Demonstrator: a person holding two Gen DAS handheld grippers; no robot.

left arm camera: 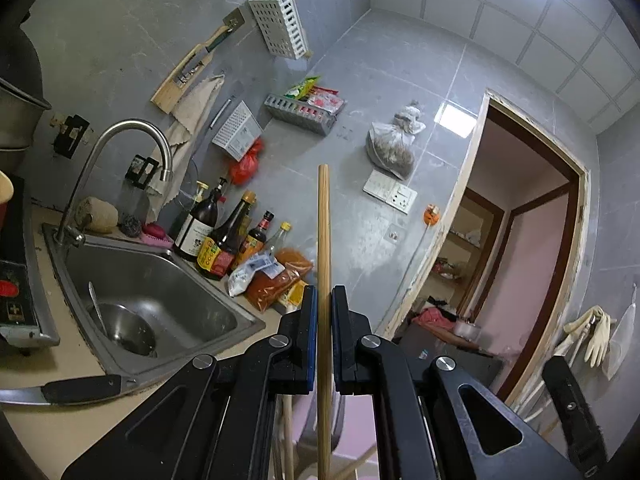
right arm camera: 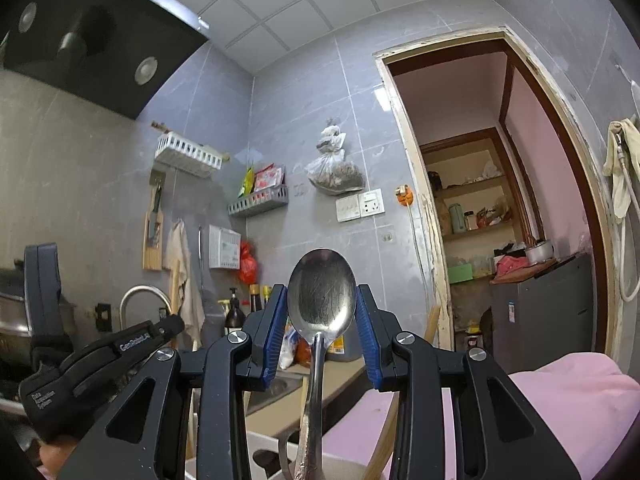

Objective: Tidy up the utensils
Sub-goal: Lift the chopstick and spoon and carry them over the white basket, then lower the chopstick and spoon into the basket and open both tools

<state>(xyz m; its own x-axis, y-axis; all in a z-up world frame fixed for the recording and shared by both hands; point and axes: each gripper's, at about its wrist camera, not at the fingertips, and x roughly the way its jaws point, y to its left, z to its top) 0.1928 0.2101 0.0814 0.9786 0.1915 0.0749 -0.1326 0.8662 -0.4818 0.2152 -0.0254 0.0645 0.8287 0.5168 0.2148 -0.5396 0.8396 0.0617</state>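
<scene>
Left tool [left arm camera: 324,300] pinching an upright bamboo chopstick [left arm camera: 324,264], right tool [right arm camera: 322,312] clamping a steel spoon [right arm camera: 321,294] by its bowl, sink [left arm camera: 160,304] and sauce bottles [left arm camera: 224,236] on the tabletop [left arm camera: 60,424] behind, doorway [right arm camera: 500,200] ahead.

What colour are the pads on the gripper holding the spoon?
Blue pads on the right gripper, gripping the spoon; clearest in the right wrist view.

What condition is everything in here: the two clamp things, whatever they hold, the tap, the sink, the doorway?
Left gripper: shut on a wooden chopstick.
Wooden chopstick: upright, pinched between the pads.
Right gripper: shut on a metal spoon.
Metal spoon: upright, bowl up.
Faucet: no water running.
Sink: no standing water, holds a steel bowl.
Doorway: open.
</scene>
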